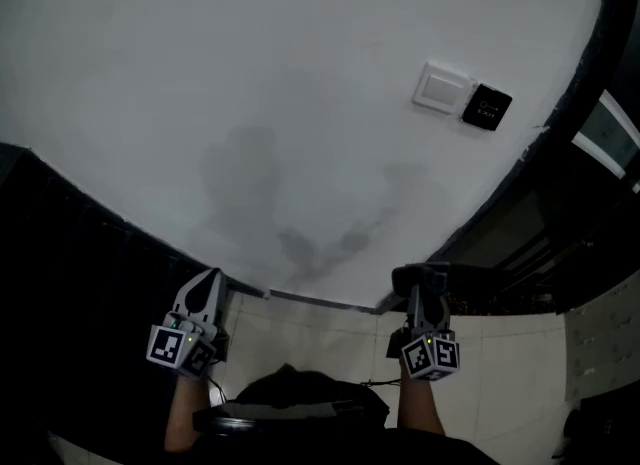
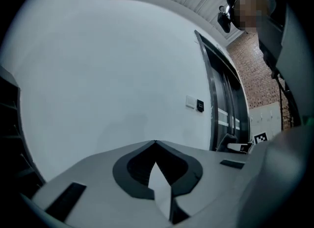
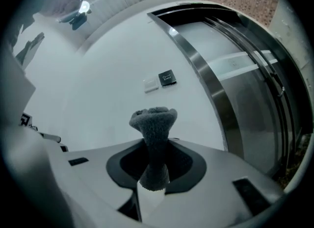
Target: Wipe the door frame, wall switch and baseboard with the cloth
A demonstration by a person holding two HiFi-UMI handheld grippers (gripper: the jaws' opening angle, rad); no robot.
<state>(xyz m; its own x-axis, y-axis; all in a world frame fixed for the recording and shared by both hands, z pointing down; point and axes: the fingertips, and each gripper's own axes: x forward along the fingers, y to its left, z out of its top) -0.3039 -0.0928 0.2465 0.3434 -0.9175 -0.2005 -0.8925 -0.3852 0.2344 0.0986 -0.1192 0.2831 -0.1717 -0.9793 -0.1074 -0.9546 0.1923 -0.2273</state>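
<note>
While the right gripper [image 3: 154, 146] pinches the gray cloth [image 3: 153, 119] tight, low down near the white wall [image 1: 250, 73], the left gripper [image 2: 156, 144] has its jaws pressed together on nothing. 1 wall switch [image 1: 443, 88] sits higher up, near the door frame [image 3: 206, 82].

claws [image 1: 207, 285] [image 1: 425, 279] 2 | cloth [image 3: 153, 124] 1 | wall switch [image 1: 441, 88] 1 | black plate [image 1: 487, 108] 1
</note>
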